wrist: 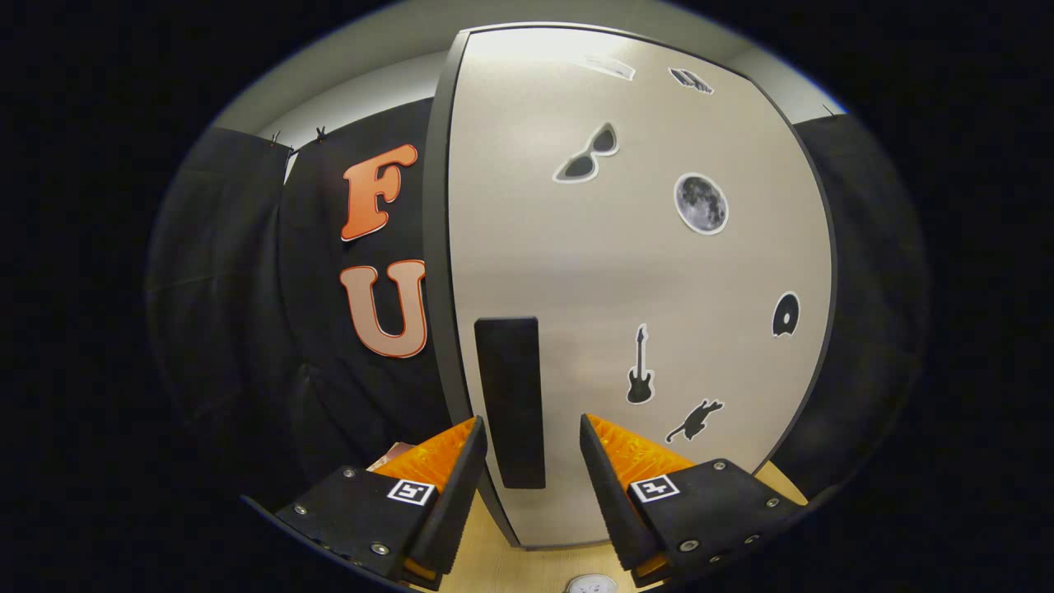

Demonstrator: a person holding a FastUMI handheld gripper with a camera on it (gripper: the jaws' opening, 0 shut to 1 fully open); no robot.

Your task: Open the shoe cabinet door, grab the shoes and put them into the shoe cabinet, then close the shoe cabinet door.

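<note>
Lining up on the door handle

My gripper (pixel 531 469) fingers stand apart either side of the dark handle (pixel 510 395); the shoe cabinet door (pixel 642 272) looks shut, so opening, loading shoes and closing all remain

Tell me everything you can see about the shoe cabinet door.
The shoe cabinet door is a tall, pale grey, smooth panel with a dark edge, shut and upright on a light wooden surface. A dark vertical handle sits low near its left edge. Stickers dot it: sunglasses, moon, guitar, cat. The open claw straddles the handle without touching it.
</note>
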